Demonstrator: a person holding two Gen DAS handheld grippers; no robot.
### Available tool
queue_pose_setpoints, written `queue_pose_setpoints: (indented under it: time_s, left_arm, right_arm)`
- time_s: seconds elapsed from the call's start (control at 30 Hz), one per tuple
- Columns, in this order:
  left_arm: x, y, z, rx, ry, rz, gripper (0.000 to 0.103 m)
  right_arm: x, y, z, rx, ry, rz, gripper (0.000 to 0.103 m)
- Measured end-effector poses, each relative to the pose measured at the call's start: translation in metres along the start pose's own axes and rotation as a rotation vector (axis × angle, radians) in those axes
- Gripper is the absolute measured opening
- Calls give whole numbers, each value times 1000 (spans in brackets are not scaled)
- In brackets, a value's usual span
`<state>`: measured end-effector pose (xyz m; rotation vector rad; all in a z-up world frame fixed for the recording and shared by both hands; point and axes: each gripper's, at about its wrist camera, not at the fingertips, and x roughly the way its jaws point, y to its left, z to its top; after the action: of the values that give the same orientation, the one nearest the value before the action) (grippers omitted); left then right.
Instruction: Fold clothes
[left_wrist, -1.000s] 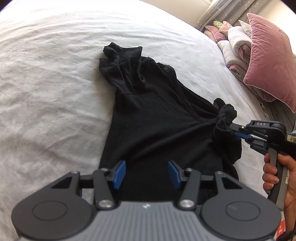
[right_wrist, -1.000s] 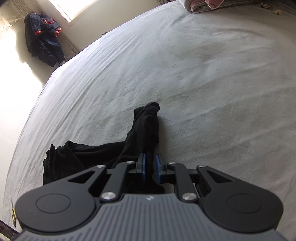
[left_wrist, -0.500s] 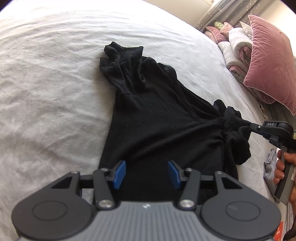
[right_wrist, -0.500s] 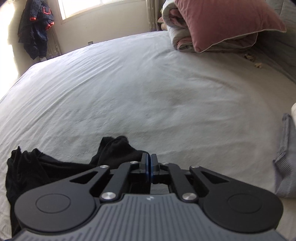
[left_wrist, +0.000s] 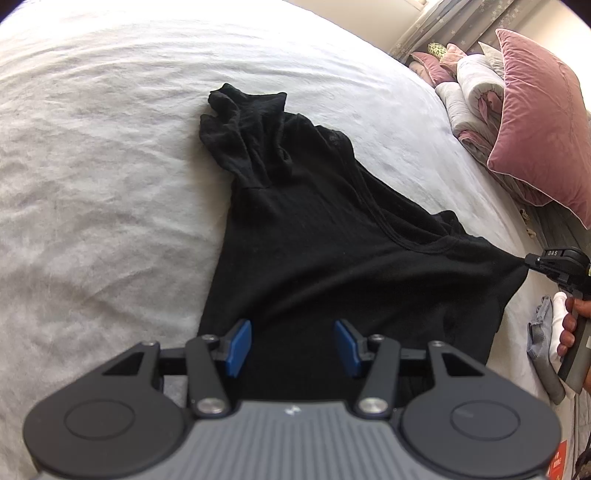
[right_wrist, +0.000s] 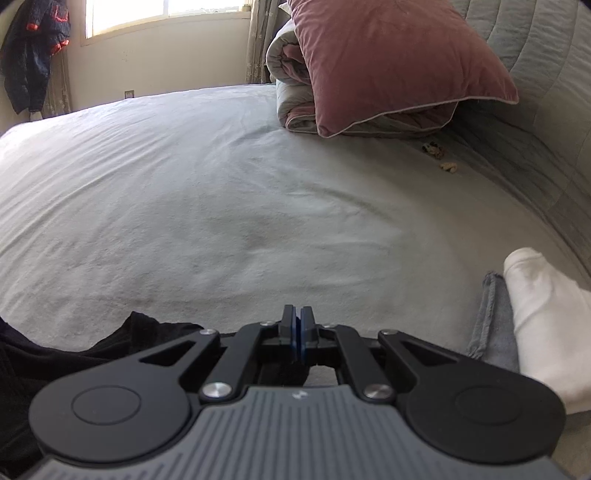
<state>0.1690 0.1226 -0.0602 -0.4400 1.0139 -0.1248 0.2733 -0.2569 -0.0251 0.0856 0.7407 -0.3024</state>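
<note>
Gripping edge of black shirt (left_wrist: 314, 236) with my right gripper (left_wrist: 526, 260), pads together on fabric, pulled it taut toward right side of bed (left_wrist: 92, 166). Rest of shirt lay flat across white sheet, far end bunched. My left gripper (left_wrist: 293, 343) hovered over near hem, fingers (left_wrist: 238, 347) apart, nothing between. Pink pillow (right_wrist: 388, 62) sat on rolled quilt (right_wrist: 291, 85) beyond. White cloth (right_wrist: 543, 310) lay just right.

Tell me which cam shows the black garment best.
Left wrist: nearly the whole black garment lies spread on the bed, one corner pulled taut by the right claw. Right wrist shows only a dark bunch at lower left.
</note>
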Motion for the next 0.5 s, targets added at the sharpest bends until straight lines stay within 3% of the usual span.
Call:
queue_pose_setpoints:
  time_s: [0.03, 0.23, 0.5]
  left_arm:
    - [0, -1, 0, 4, -1, 3, 51]
    - [-4, -7, -7, 56, -9, 31, 51]
    - [-15, -13, -29, 178, -26, 103, 52]
  right_arm:
    - [-1, -1, -3, 13, 9, 14, 12]
    - [-16, -8, -26, 26, 68, 87, 13]
    - [-58, -30, -81, -2, 165, 194, 16]
